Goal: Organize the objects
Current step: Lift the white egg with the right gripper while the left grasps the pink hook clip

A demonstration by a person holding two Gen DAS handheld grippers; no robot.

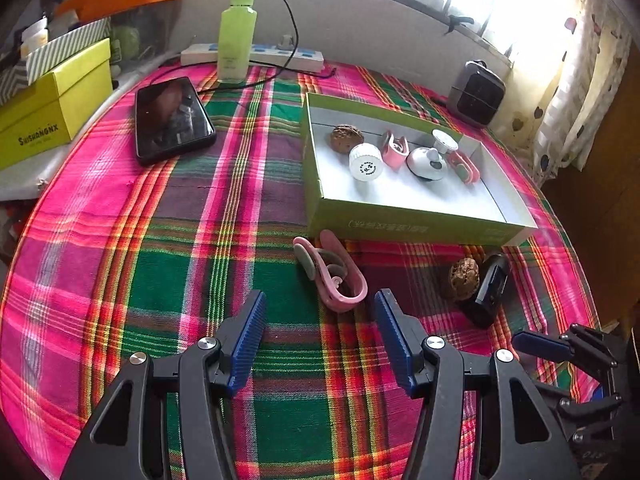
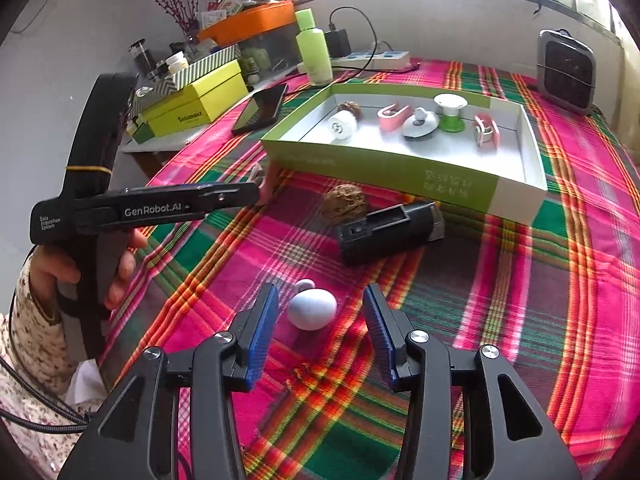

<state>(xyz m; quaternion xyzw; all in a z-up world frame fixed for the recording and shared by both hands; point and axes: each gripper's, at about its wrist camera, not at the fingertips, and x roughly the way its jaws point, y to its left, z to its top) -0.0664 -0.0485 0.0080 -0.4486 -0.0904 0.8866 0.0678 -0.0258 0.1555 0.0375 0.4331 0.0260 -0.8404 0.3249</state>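
Note:
A green-sided box [image 1: 400,226] with a white floor holds a walnut [image 1: 346,139], a white cap [image 1: 365,162], two pink clips, a white bell-shaped piece and a spool. On the plaid cloth in front of it lie a pink clip [image 1: 332,272], a second walnut [image 2: 345,204] and a black device [image 2: 384,232]. My left gripper [image 1: 322,300] is open, its tips just short of the pink clip. My right gripper [image 2: 320,296] is open too. A white egg [image 2: 313,309] lies between its pads with a gap on each side.
A black phone [image 1: 172,118], a green bottle [image 1: 236,32] and a power strip [image 1: 280,56] lie at the back. Yellow boxes [image 1: 48,112] stand at the left, a small grey heater [image 2: 566,72] at the back right. A hand [image 2: 120,264] holds the left gripper [image 2: 252,194].

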